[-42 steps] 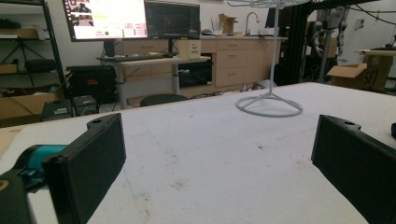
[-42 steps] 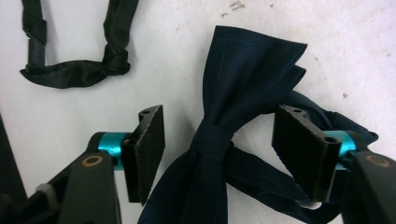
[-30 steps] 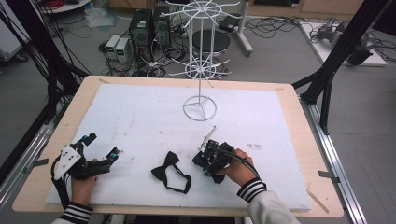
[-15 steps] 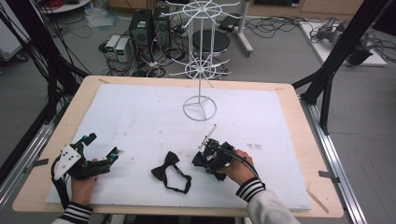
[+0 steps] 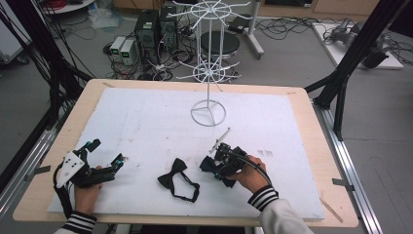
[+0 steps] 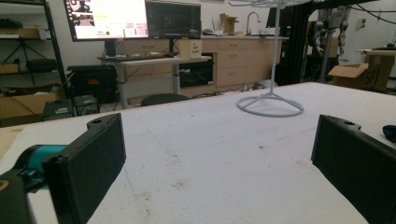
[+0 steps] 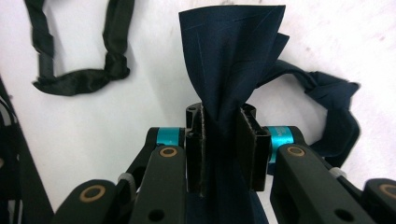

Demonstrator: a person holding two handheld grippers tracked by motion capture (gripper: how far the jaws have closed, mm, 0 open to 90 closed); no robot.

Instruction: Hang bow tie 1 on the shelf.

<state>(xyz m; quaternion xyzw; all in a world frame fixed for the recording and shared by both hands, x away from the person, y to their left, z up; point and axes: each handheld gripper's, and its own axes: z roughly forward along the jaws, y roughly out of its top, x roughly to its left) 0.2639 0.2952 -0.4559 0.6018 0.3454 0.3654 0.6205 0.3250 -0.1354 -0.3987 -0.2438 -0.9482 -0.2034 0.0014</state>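
Right gripper view: right claw point(image 7: 223, 154) is clamped on the middle of the navy bow tie point(image 7: 233, 60), its jaws having just closed on it.
Left claw point(image 6: 210, 163): wide open, holding nothing, parked on the tabletop point(image 5: 146, 126).
Done so far: navy tie grabbed, not yet lifted.
Left to do: probably hanging it on the white rack point(image 5: 209, 73); the black bow tie point(image 5: 176, 179) lies untouched.
High view extra: shows both ties and the rack together.

On the tabletop point(image 5: 146, 117) I see one bow tie point(image 5: 176, 179) left of the bow tie point(image 5: 210, 165) in my right hand-held gripper point(image 5: 225, 163); the rack point(image 5: 208, 73) stands behind.

Left claw point(image 5: 104, 155) resting low, jaws wide apart, right claw point(image 7: 222, 149) just clamped shut, pointing down
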